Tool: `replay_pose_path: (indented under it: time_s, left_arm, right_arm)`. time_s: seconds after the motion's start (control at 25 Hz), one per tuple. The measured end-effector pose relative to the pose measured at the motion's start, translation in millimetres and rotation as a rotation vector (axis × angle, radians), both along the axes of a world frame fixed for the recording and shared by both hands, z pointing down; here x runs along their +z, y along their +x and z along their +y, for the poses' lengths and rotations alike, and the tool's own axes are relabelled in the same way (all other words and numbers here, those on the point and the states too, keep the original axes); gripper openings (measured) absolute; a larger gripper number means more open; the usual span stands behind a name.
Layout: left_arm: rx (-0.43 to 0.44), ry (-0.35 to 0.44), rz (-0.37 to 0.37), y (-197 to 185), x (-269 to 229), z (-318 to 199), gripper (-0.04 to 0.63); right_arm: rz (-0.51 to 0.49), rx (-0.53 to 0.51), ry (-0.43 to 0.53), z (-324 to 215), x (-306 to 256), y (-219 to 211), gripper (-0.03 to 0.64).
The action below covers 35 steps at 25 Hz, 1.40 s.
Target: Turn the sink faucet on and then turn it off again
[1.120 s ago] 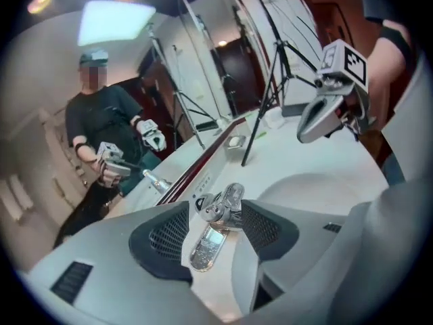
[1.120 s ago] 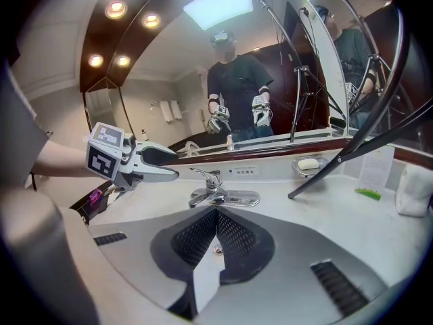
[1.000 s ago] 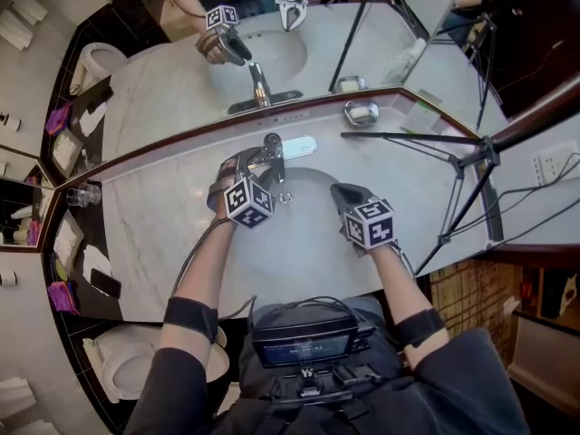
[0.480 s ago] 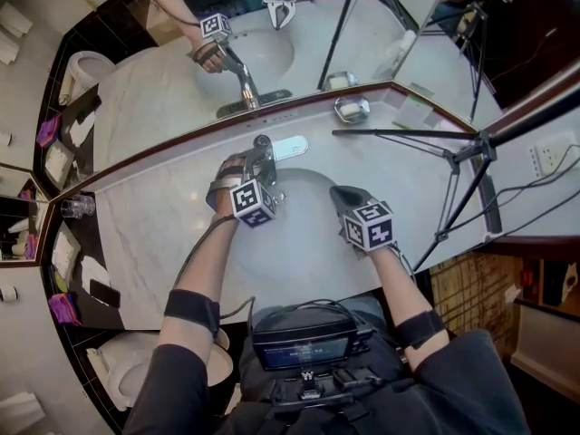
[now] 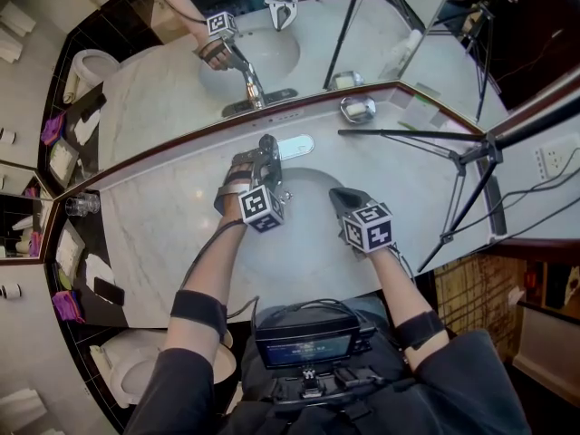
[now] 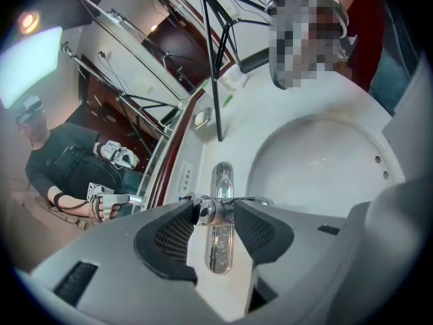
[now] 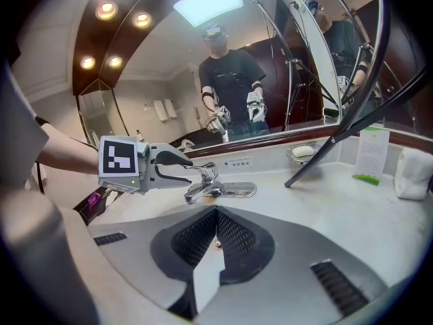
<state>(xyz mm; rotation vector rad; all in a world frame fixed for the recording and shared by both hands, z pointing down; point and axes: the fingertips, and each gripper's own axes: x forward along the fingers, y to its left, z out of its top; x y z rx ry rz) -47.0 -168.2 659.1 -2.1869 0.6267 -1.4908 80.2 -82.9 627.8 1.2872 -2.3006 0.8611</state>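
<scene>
The chrome faucet (image 5: 269, 152) stands at the back rim of the white sink basin (image 5: 313, 243). My left gripper (image 5: 257, 165) reaches down onto it. Its jaws have just been closing, and the faucet handle (image 6: 212, 210) now fills the gap between the two black pads (image 6: 174, 234), touching both. From the right gripper view the left gripper (image 7: 184, 167) flanks the handle (image 7: 205, 174) above the spout. My right gripper (image 5: 338, 194) hovers over the basin's right side, shut and empty, its pads (image 7: 233, 239) meeting. No water shows at the spout.
A soap dish (image 5: 358, 109) sits on the marble counter (image 5: 163, 225) behind the basin to the right. A black tripod (image 5: 453, 159) stands across the right of the counter. A glass (image 5: 82, 205) is at the far left. The mirror (image 5: 227, 34) runs along the back.
The left gripper has sunk onto the faucet handle and its jaws have narrowed round it, with a roll of the wrist. The right gripper has stayed where it was.
</scene>
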Motion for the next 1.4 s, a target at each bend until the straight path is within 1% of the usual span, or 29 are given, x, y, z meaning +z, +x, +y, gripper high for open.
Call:
replay_pose_path:
  time_s: [0.16,0.32,0.44,0.72,1.0,1.08,1.16,1.4]
  left_arm:
    - [0.001,-0.007,0.005,-1,5,9,0.166]
    - [-0.017,-0.016,0.007,-2,8,16,0.152]
    - [-0.010,-0.025,0.007,-2,14,18,0.140]
    - [-0.009,-0.035,0.011,-3,16,19,0.140]
    - [-0.018,-0.027,0.006,-3,15,18,0.135]
    - [-0.024,-0.018,0.003,-4,16,16,0.122]
    - [-0.036,-0.013,0.015,-3,13,15,0.109]
    - [-0.051,0.008,0.077,-3,-11,26,0.112]
  right_arm:
    - [0.002,-0.006,0.000,-1,0,-3,0.017]
    - [0.006,-0.012,0.002,-3,-2,-3,0.017]
    - [0.009,-0.013,0.003,-4,-3,-3,0.017]
    - [0.008,-0.015,0.004,-4,-3,-5,0.017]
    - [0.007,-0.011,0.006,-4,-4,-4,0.017]
    - [0.009,-0.012,0.010,-6,-5,-4,0.017]
    - [0.012,-0.016,0.015,-7,-8,-5,0.017]
    - [0.017,-0.022,0.034,-10,-16,-3,0.017]
